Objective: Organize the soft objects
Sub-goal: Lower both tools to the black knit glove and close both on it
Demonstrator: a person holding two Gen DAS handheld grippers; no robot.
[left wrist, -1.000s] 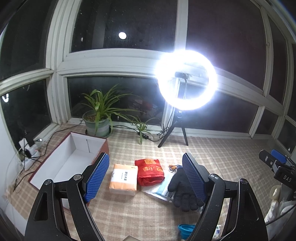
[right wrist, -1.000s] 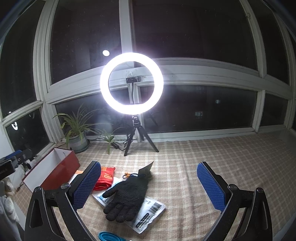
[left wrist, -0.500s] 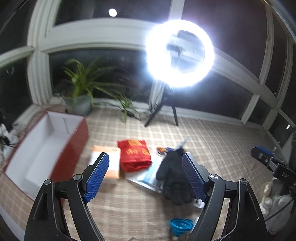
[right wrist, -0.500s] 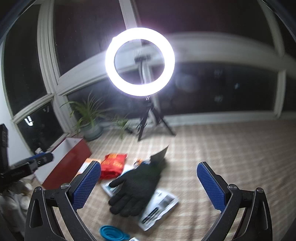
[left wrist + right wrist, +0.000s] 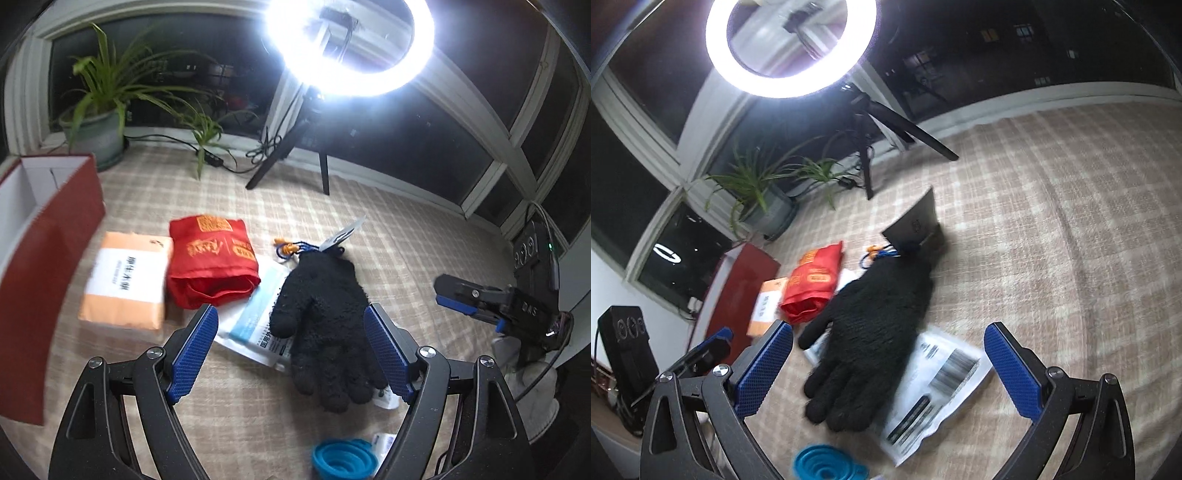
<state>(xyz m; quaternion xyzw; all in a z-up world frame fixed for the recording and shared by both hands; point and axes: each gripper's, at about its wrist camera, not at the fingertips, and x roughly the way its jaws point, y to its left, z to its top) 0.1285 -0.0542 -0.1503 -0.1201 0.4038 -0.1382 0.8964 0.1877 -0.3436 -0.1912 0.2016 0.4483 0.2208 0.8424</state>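
Observation:
A black knit glove (image 5: pixel 321 321) (image 5: pixel 871 332) lies on a clear plastic mask packet (image 5: pixel 255 325) (image 5: pixel 934 387) on the checked cloth. Left of it lie a red folded bag (image 5: pixel 214 262) (image 5: pixel 812 284) and an orange tissue pack (image 5: pixel 125 280) (image 5: pixel 764 306). A red box with a white inside (image 5: pixel 40 229) (image 5: pixel 738 280) stands at the far left. My left gripper (image 5: pixel 291 350) is open and empty, low over the glove. My right gripper (image 5: pixel 890 369) is open and empty, its jaws wide around the glove and packet. It also shows in the left wrist view (image 5: pixel 458 295).
A blue collapsible funnel (image 5: pixel 343 458) (image 5: pixel 827 465) lies near the front edge. A ring light on a tripod (image 5: pixel 347 48) (image 5: pixel 790 44) and a potted plant (image 5: pixel 99 122) (image 5: pixel 764 199) stand at the back by the windows. Orange-and-blue earplugs (image 5: pixel 291 249) lie behind the glove.
Both grippers have moved forward and down toward the glove, which now looks larger and sits between the jaws. Both stay open.

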